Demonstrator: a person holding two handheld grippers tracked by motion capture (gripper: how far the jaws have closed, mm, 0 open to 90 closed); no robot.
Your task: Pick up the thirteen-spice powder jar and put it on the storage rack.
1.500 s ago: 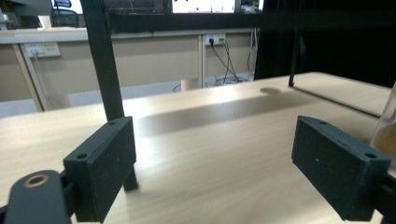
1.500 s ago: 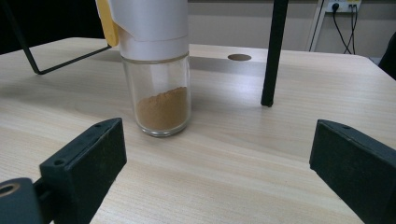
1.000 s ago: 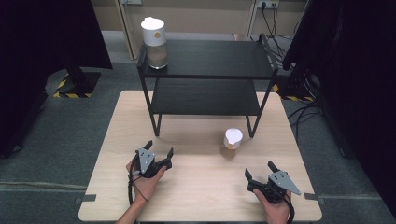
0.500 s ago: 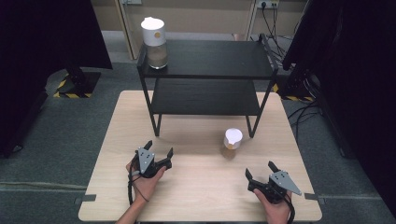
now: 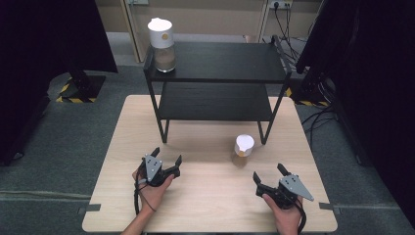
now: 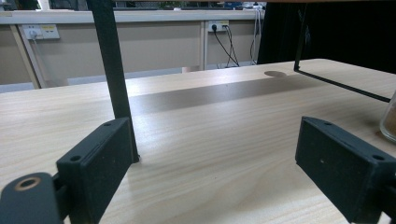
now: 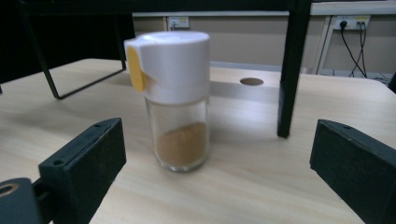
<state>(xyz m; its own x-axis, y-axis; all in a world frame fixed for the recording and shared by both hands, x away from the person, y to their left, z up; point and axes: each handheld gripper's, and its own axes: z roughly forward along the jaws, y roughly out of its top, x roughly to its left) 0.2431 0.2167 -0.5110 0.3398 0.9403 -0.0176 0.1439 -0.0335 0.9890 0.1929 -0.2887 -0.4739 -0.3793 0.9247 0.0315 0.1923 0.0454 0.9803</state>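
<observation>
Wooden table, spice jar upright, apparently just beyond the gaping right gripper; left gripper likewise wide, empty.

Soft, even light is falling from overhead, leaving the desk bright while the dark drapes at both sides are sinking into black. The rack is casting a faint shadow band. The high view is looking slightly soft; both gripper views are blurring their nearest edges.

In the left gripper view the picture's right edge cuts a glass jar down to a sliver, contents unreadable. The shelf rack loses its top in the right gripper view. The rack's upper shelf hides the table's far edge in the high view.
</observation>
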